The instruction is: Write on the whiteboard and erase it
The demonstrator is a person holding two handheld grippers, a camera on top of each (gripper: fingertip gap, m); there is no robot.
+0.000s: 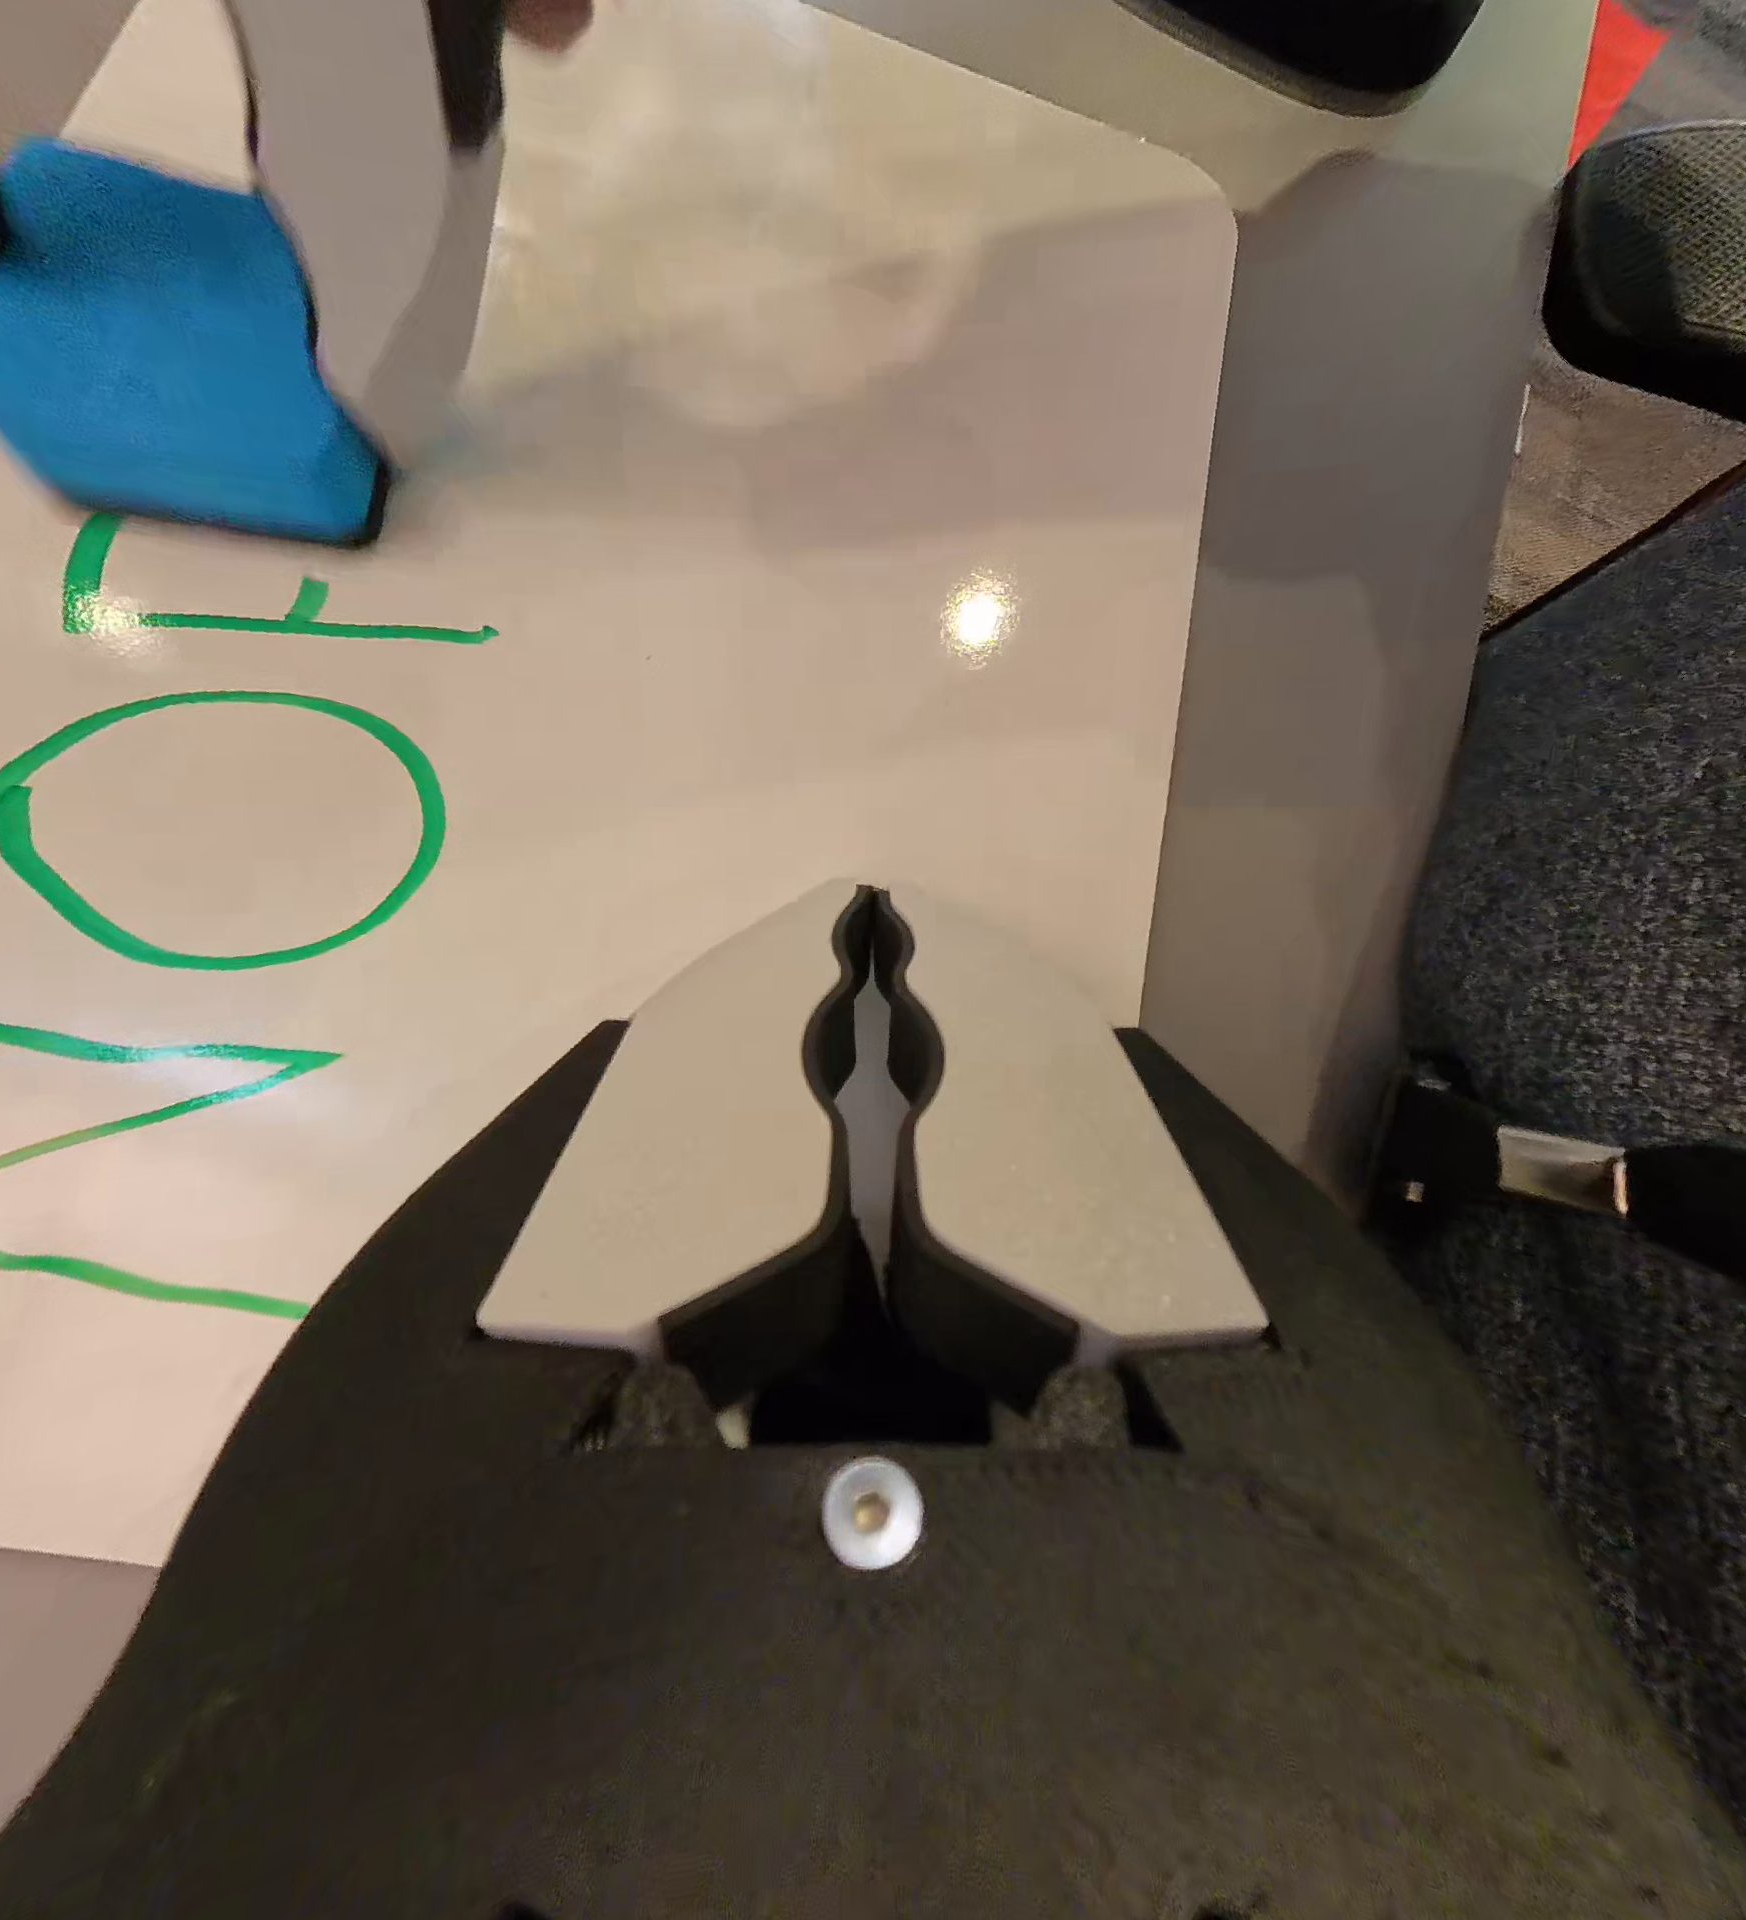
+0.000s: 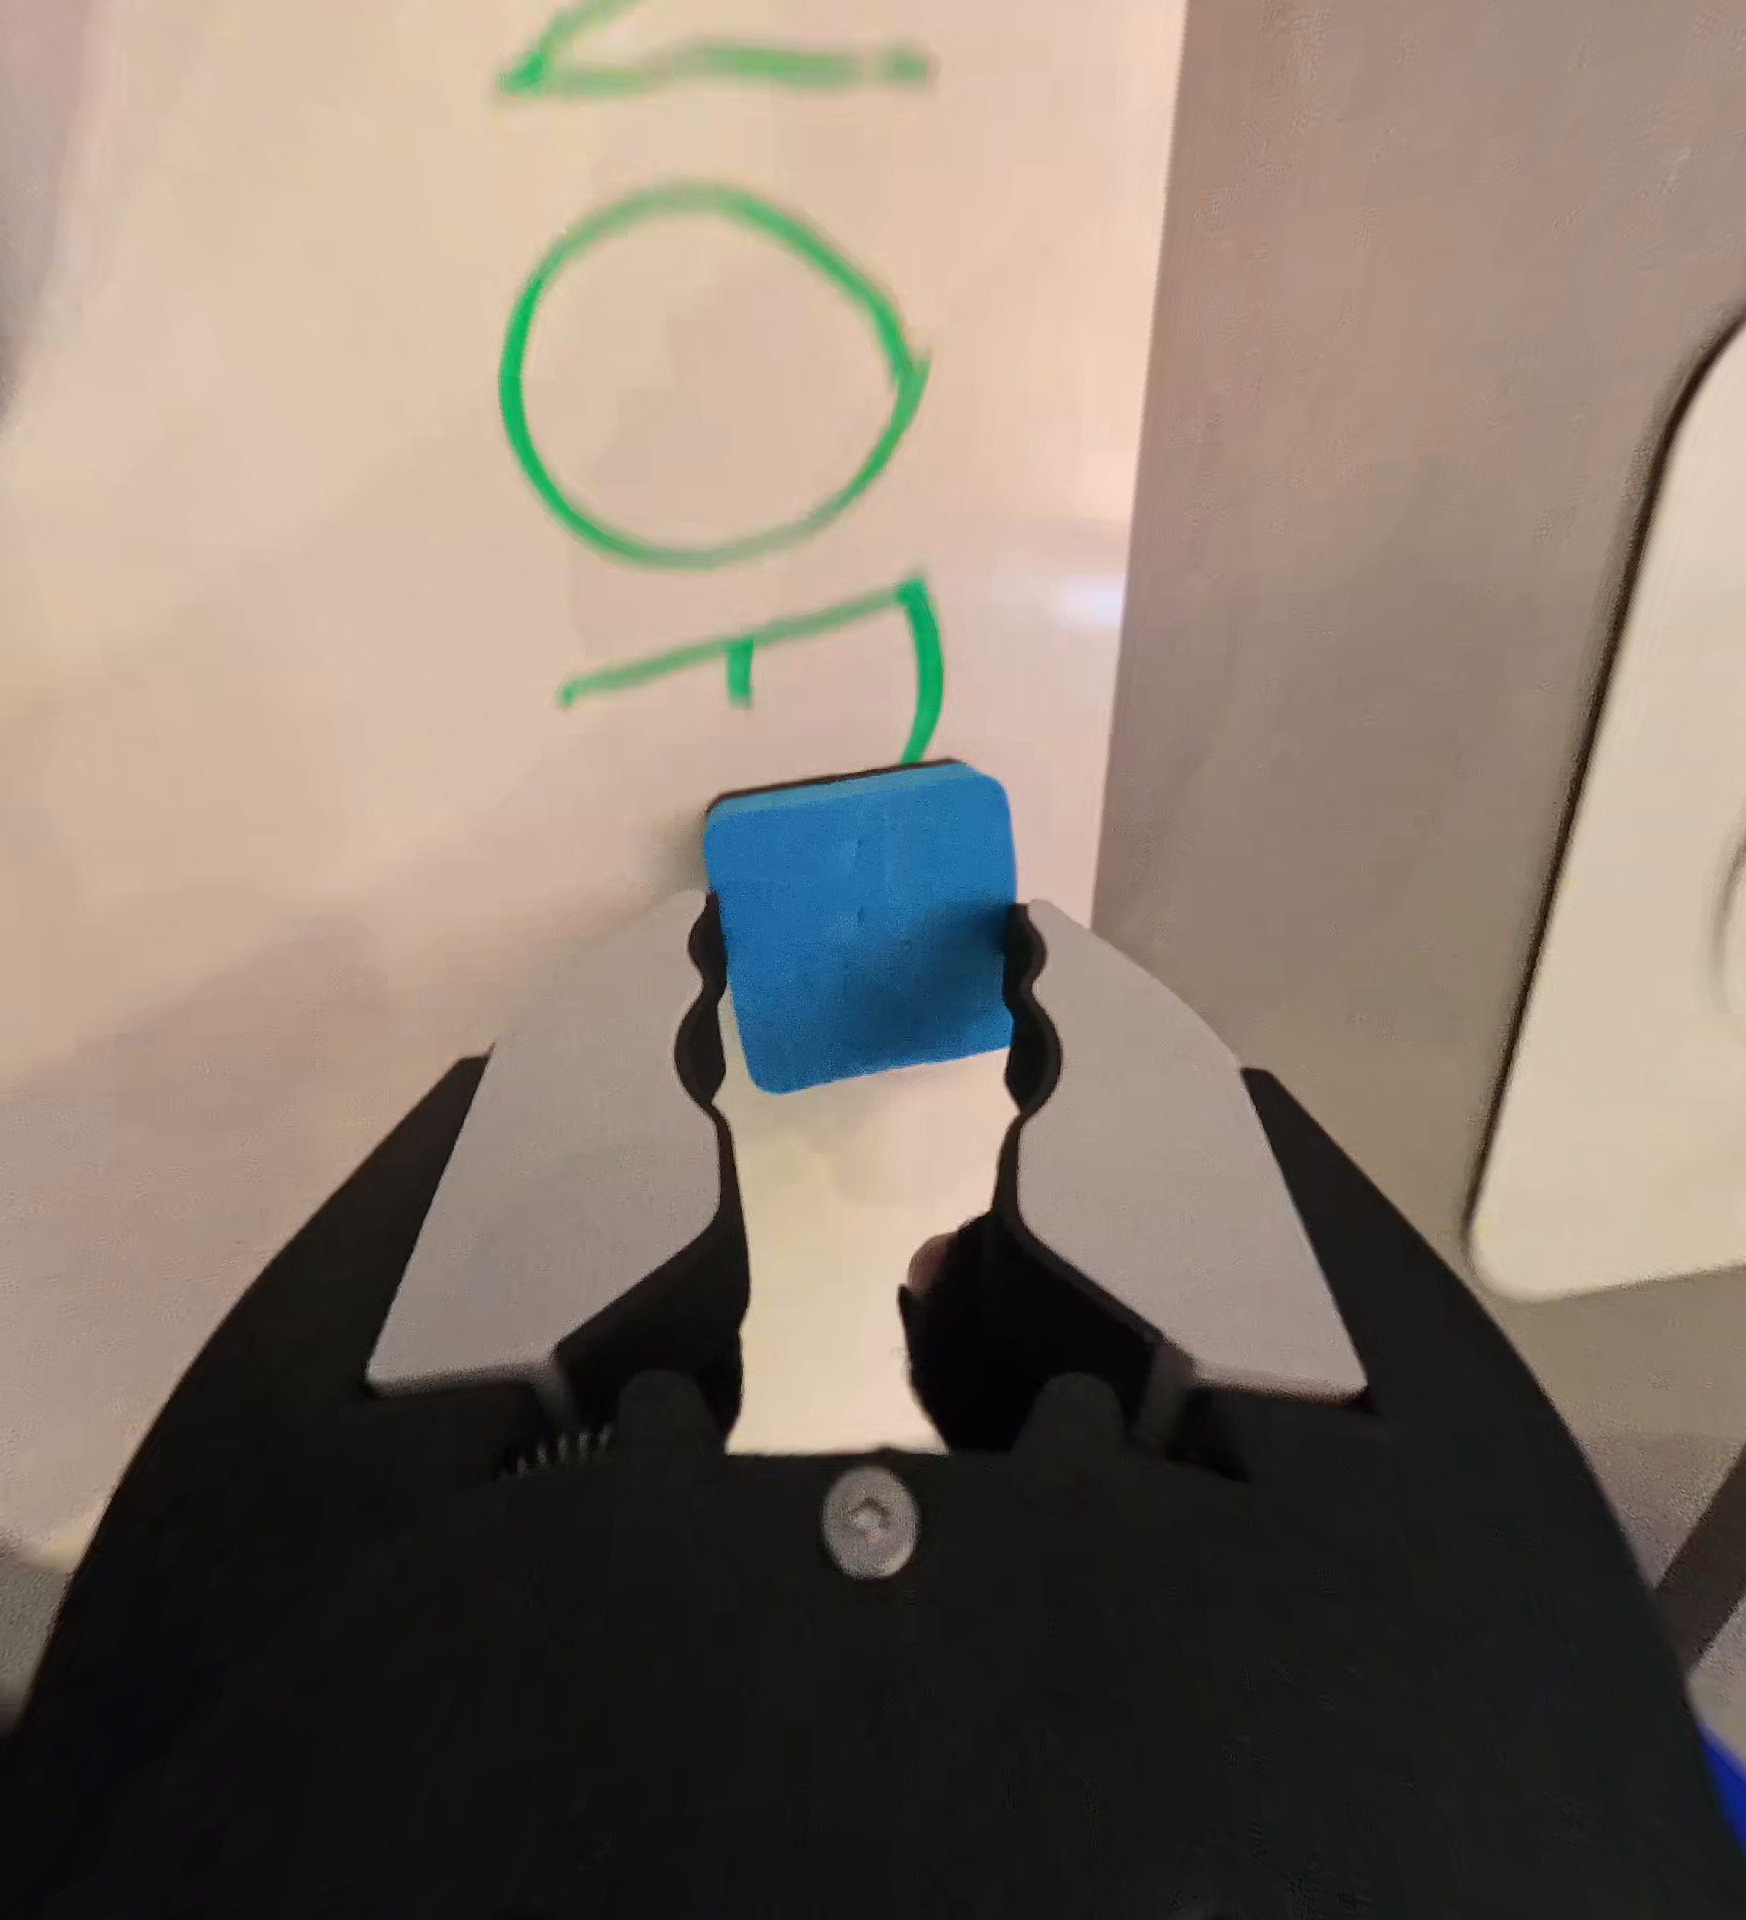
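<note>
A blue eraser (image 2: 864, 935) is squeezed between the pads of the right gripper (image 2: 861, 987) and pressed on the whiteboard (image 2: 277, 520), just below the green letters (image 2: 713, 384). The left gripper (image 1: 871, 914) is closed on nothing, held low over the whiteboard's bare part.

We see a grey table (image 1: 1368, 644) carrying a glossy whiteboard (image 1: 744, 727) with rounded corners, which lies flat on it ahead of and beneath the closed left jaws. To the left of those jaws, green marker strokes (image 1: 214, 831) run across the board. Just ahead of the right jaws, a blue eraser (image 2: 858, 935) rests its dark underside on the board, at the near end of the strokes. The bare grey tabletop flanks the board right of both jaws.
</note>
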